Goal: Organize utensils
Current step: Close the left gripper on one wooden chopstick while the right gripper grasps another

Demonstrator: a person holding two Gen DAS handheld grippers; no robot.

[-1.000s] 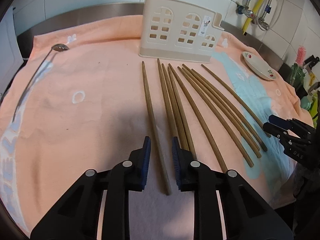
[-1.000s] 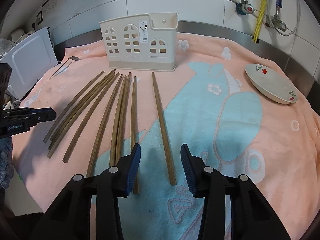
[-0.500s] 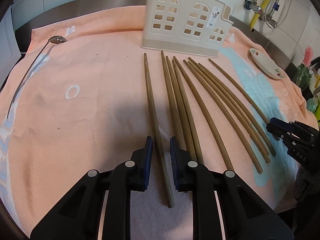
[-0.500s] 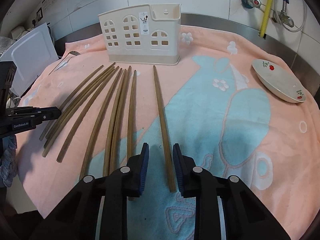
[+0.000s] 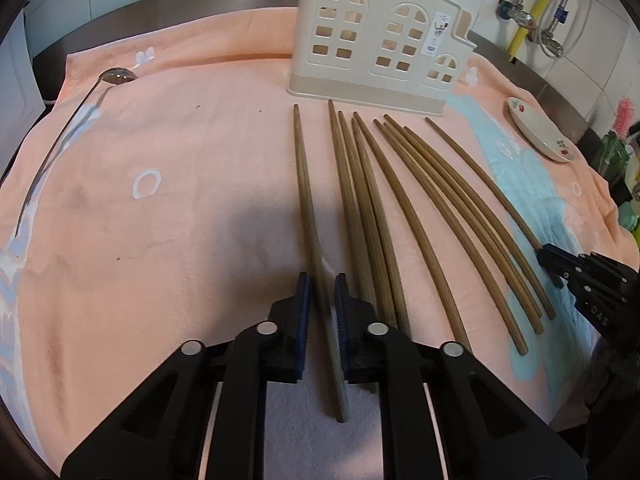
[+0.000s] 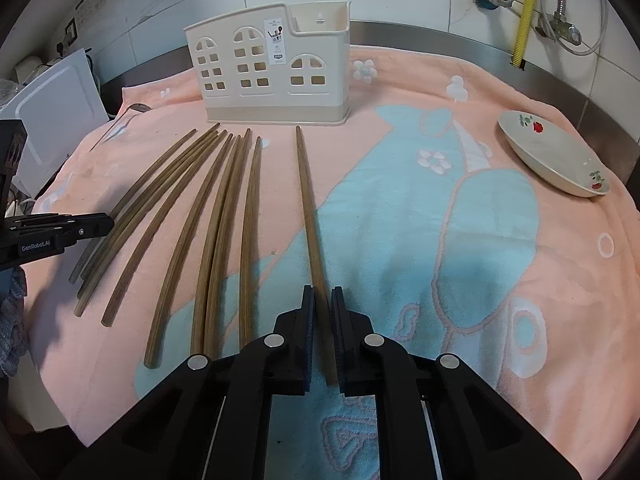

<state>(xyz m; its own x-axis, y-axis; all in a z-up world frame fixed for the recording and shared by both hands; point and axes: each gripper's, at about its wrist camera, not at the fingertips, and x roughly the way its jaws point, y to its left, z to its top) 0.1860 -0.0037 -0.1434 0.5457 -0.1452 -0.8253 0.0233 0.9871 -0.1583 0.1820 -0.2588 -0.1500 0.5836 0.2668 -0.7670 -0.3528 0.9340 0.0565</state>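
Note:
Several long wooden chopsticks lie side by side on a pink and blue towel (image 5: 160, 216) in front of a cream utensil holder (image 5: 380, 44), which also shows in the right wrist view (image 6: 272, 68). My left gripper (image 5: 320, 284) is closed down around the leftmost chopstick (image 5: 306, 196), which lies between the pads. My right gripper (image 6: 323, 296) is closed around the rightmost chopstick (image 6: 308, 200), set apart from the others. A bundle of chopsticks (image 6: 208, 216) lies between the two.
A long metal ladle (image 5: 64, 136) lies along the towel's left side. A small flowered dish (image 6: 556, 160) sits at the right. Pipes and a yellow hose (image 6: 524, 12) run down the tiled back wall. A white appliance (image 6: 52, 112) stands at far left.
Both grippers have moved forward and lower over the towel. Each has narrowed its jaws onto its own chopstick, the right one from wide open.

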